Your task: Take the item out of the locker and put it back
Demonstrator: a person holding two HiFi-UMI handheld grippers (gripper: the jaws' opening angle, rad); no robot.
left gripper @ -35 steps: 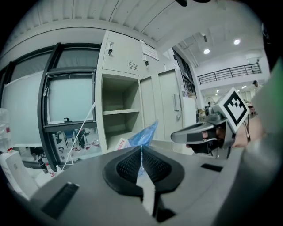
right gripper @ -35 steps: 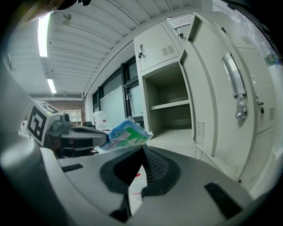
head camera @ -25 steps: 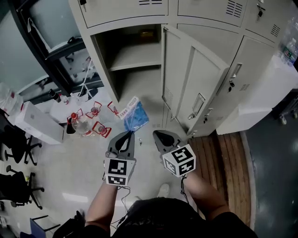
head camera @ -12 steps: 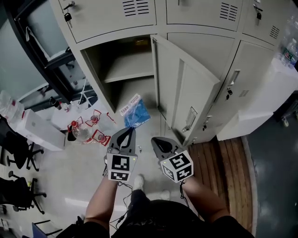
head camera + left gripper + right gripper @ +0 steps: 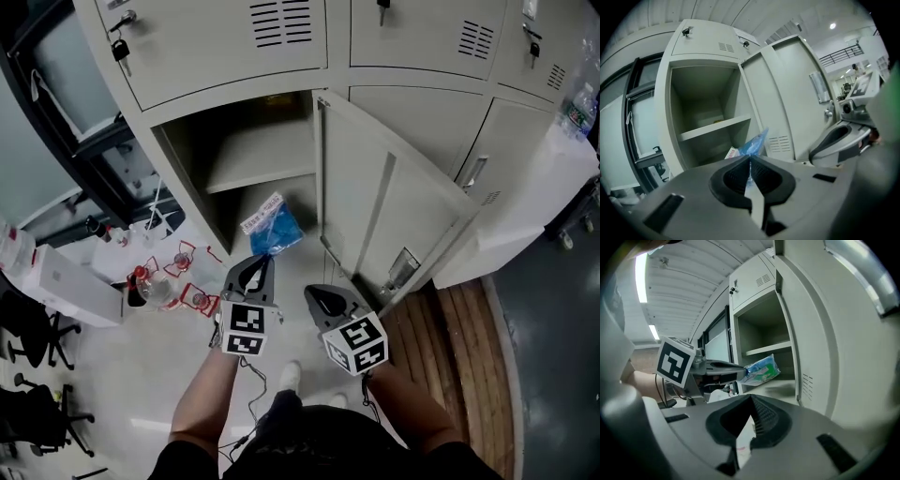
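At the foot of a bank of pale grey lockers (image 5: pixel 225 42), a light, glossy floor (image 5: pixel 131 375) runs left to a dark-framed window (image 5: pixel 66 66). A strip of wooden boards (image 5: pixel 459 347) lies to the right. One locker compartment (image 5: pixel 234 131) stands open, its door (image 5: pixel 384 202) swung out to the right and a bare shelf (image 5: pixel 262 161) across its middle. Black office chairs (image 5: pixel 28 328) sit at the far left, near a white box (image 5: pixel 66 286) and a cluster of red-capped bottles (image 5: pixel 155 286) on the floor.

The left gripper (image 5: pixel 266 257) has its jaws clamped on the edge of a blue plastic packet (image 5: pixel 272 227), which it holds in the air in front of the compartment's lower half. The right gripper (image 5: pixel 311 292), just beside it, has its jaws pressed together with nothing between them.
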